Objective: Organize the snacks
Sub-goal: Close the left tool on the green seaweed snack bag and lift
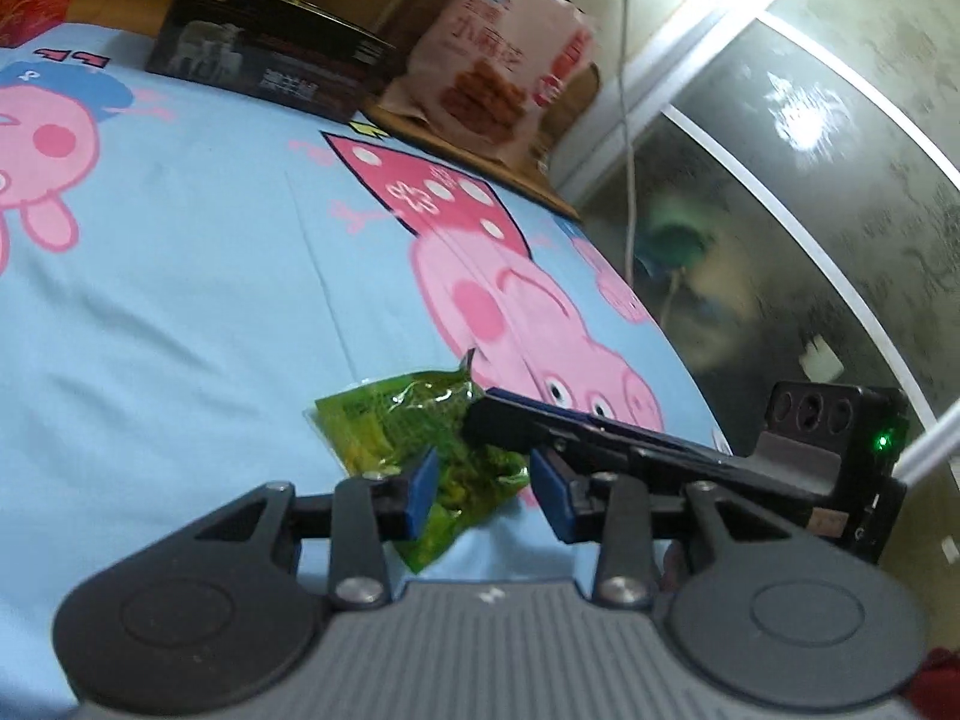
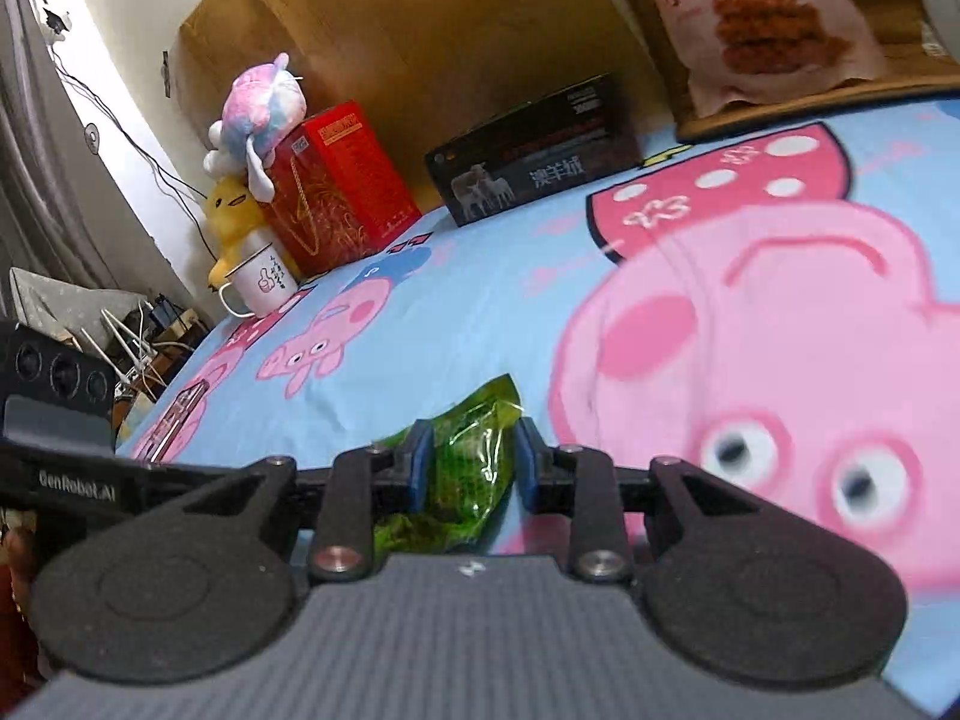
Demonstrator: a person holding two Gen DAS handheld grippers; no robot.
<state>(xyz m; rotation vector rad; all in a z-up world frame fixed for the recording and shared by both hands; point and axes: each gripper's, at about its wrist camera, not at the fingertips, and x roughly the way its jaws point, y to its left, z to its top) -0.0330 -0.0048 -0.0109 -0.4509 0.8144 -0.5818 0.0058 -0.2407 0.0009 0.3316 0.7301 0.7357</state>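
From the right wrist we see what the left wrist misses: at the far left of the bed, a yellow plush toy (image 2: 231, 222) with a pastel plush (image 2: 264, 102) on top, a white enamel mug (image 2: 264, 287) and a red gift box (image 2: 342, 186). Both views share the black box (image 2: 534, 162) with sheep printed on it and, to its right, the pink bag of fried dough twists (image 2: 774, 24), which stands in an open cardboard box (image 2: 690, 102) at the head of the bed. Only the left wrist shows the frosted glass door (image 1: 810, 192) and a hanging white cable (image 1: 627, 120).

The green snack packet (image 1: 414, 438) lies on the blue cartoon-pig bedsheet (image 1: 180, 300), near its front edge. Our left gripper (image 1: 480, 489) straddles the packet's lower end; the left pad seems to touch it, the right stands clear, so we cannot tell whether it grips. Our right gripper (image 2: 471, 468) brackets the same packet (image 2: 474, 450) closely, though contact is uncertain. In the left view, a right gripper finger lies across the packet's right corner.
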